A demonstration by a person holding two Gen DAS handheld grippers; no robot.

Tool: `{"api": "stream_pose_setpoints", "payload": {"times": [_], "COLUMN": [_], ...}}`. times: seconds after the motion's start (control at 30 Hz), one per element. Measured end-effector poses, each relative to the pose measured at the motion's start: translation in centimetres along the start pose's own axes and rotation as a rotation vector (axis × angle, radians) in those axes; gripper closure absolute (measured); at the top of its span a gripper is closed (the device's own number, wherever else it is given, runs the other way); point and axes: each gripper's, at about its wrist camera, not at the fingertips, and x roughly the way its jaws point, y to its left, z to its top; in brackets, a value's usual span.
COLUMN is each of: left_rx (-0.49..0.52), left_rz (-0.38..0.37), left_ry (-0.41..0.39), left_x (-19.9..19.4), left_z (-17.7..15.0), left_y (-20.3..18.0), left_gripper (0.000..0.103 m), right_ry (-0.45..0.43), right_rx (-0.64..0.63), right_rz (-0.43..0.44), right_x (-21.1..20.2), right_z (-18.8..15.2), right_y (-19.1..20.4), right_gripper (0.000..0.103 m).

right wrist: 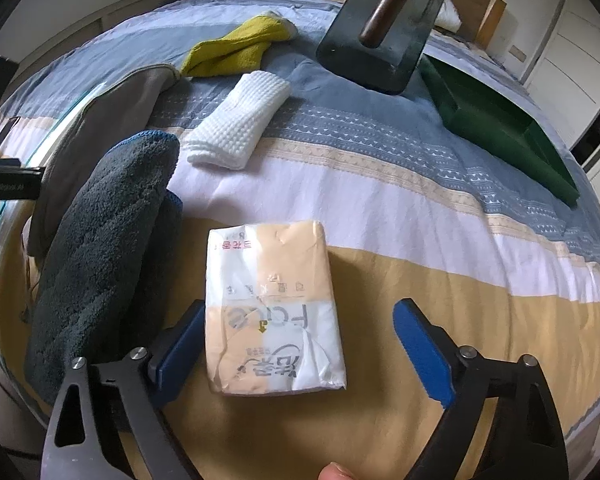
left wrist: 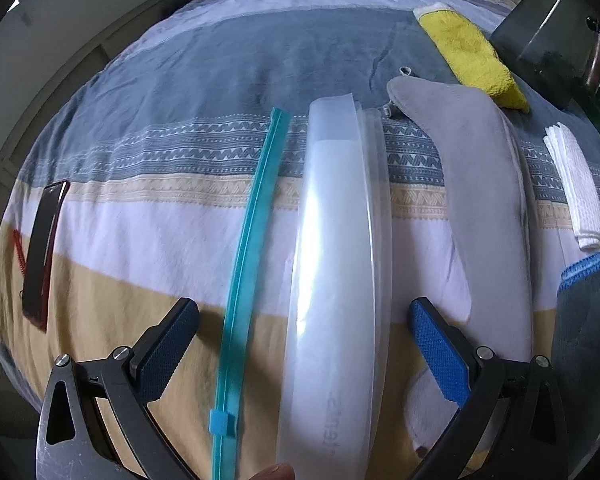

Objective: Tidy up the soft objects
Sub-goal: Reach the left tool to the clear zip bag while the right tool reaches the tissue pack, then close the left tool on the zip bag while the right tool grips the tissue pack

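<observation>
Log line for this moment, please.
left gripper: open over clear zip bag | right gripper: open around tissue pack, no grip | both on bed

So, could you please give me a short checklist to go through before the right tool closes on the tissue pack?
1. Right tool open: ok.
2. Beige-and-white plastic-wrapped tissue pack between its pads: ok, left pad close, right one apart.
3. Dark grey fluffy towel clear of the left pad: cannot tell.
4. Left tool open over the clear plastic zip bag: ok.
5. Bag mouth open: cannot tell.
</observation>
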Motion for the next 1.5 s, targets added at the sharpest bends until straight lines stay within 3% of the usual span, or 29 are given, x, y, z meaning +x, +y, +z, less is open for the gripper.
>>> {"api": "stream_pose_setpoints", "payload": {"times": [0.33,0.67,0.77,0.97,1.1,1.27,1.5], "left_rx": [0.007,0.020,0.028,0.060,0.084,0.048,0.026], "left_rz": [-0.049,-0.061,-0.072,-0.091,-0.069,-0.076,-0.011], "left_ry": [0.075,0.096,0.087,0.071,0.059,0.025,-0.045], "left_x": [1.4,1.9,1.7,0.5,-0.2,-1.7,-5.4], "left_z": [0.9,1.2,1.0,0.8,0.8,0.9,0.2], "left_y": [0.5,1.0,0.6,-0.1,-0.4,0.6,2.0], "left_gripper": [0.001,0.003,0.012,0.053,0.099,0.101,0.102], "right_ry": [0.013,0.013,0.014,0.011,0.009,0.006,-0.021], "right_rx": [-0.045,-0.076,-0.072,-0.077,-0.081,-0.081,-0.042], "right_rz": [0.060,0.069,0.079,0.081,0.081,0.082,0.138], "right_x": [0.5,0.5,0.4,0.4,0.2,-0.3,-2.4], "right_z": [0.8,0.9,0.8,0.7,0.7,0.7,0.8], "right_y": [0.3,0.4,0.3,0.3,0.3,0.2,-1.1], "right_gripper": [0.049,0.052,0.053,0.054,0.056,0.057,0.058]}}
